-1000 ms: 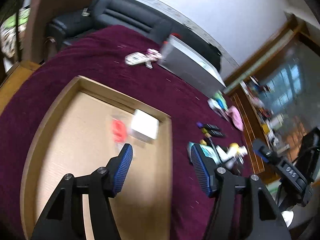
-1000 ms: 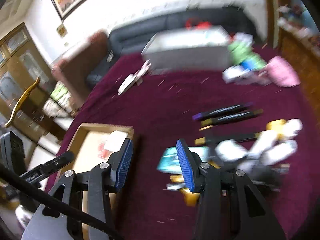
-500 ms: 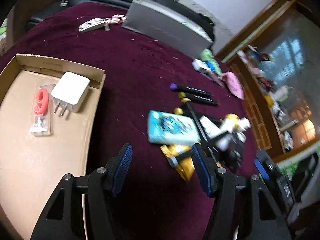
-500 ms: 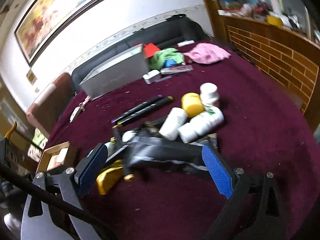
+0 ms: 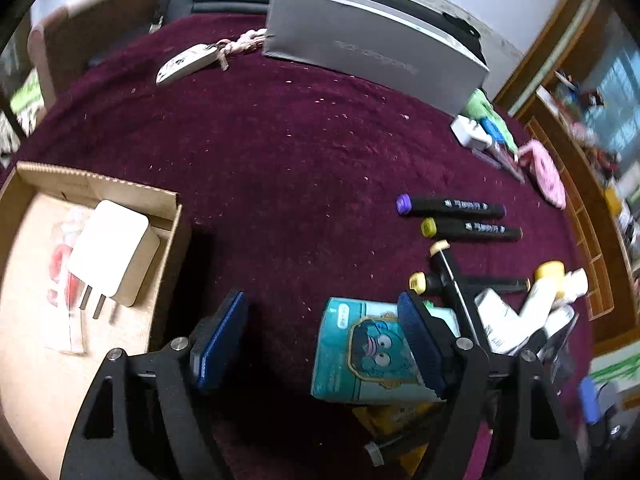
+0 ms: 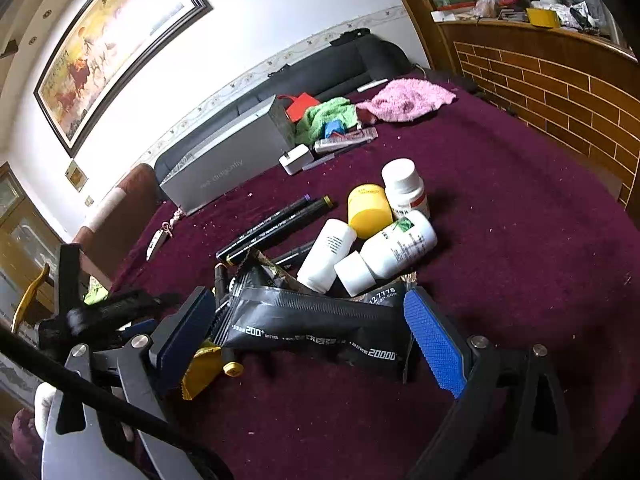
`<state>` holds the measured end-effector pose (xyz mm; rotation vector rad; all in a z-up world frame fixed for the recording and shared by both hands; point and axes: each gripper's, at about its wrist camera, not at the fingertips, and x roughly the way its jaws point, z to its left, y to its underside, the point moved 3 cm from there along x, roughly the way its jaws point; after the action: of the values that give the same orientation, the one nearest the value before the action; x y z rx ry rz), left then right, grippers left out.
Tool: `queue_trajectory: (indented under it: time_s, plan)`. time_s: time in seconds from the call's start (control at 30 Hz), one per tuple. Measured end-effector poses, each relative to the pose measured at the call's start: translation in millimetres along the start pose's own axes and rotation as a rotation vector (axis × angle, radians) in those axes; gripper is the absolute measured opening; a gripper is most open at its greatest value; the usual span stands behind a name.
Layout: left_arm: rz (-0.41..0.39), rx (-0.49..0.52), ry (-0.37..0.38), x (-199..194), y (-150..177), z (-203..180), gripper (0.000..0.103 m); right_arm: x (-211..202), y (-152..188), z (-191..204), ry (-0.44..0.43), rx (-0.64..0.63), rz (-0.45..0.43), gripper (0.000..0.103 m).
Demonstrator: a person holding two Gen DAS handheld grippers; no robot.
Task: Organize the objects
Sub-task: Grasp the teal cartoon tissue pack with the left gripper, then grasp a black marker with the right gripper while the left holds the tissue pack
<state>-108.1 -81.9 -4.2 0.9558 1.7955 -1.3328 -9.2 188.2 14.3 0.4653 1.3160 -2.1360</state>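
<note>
Here, left gripper (image 5: 320,336): jaws apart, having just been opening. Only bare maroon cloth (image 5: 280,152) between the pads; nothing gripped. The teal packet (image 5: 360,356) lies flat at 3 o'clock of the gap, its right side hidden behind the right finger; contact with the pad cannot be told. A yellow wrapper (image 5: 384,416) pokes out beneath the packet at 6 o'clock. At 9 o'clock sits the cardboard tray (image 5: 168,224), holding a white charger (image 5: 112,252) on its side, prongs toward 6 o'clock. Two black markers (image 5: 460,218) lie parallel at 2 o'clock. A grey box (image 5: 368,52) stands at 12 o'clock.

Right gripper (image 6: 312,332): jaws wide apart, having just been opening. The black pouch (image 6: 312,320) lies crosswise between the pads; the pads flank its ends without visibly pressing. White bottles (image 6: 380,240) and a yellow-capped one (image 6: 368,204) are heaped at 12 o'clock, just beyond the pouch. A pink cloth (image 6: 408,100) lies far off at 1 o'clock.
</note>
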Motion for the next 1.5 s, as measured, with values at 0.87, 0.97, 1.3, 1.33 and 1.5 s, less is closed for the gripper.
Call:
queue_trajectory:
  time_s: [0.87, 0.97, 1.3, 1.33, 1.5]
  plan:
    - [0.161, 0.449, 0.298, -14.6, 46.1, -47.8, 0.069, 6.1, 3.9, -3.8, 0.001, 0.006, 0.031, 0.096]
    - [0.120, 0.490, 0.288, -23.0, 52.9, -46.7, 0.056, 7.2, 4.2, -6.0, 0.003, 0.015, 0.039, 0.096]
    - [0.031, 0.376, 0.352, -61.8, 54.1, -24.6, 0.010, 9.8, 5.6, -4.7, 0.026, -0.007, 0.041, 0.096]
    - [0.005, 0.362, 0.355, -71.9, 55.8, -19.4, 0.010, 9.6, 5.8, -5.0, 0.029, -0.008, 0.039, 0.096]
    - [-0.132, 0.333, 0.341, -128.2, 72.3, 5.0, 0.010, 6.4, 6.4, -5.9, 0.052, -0.015, 0.030, 0.095]
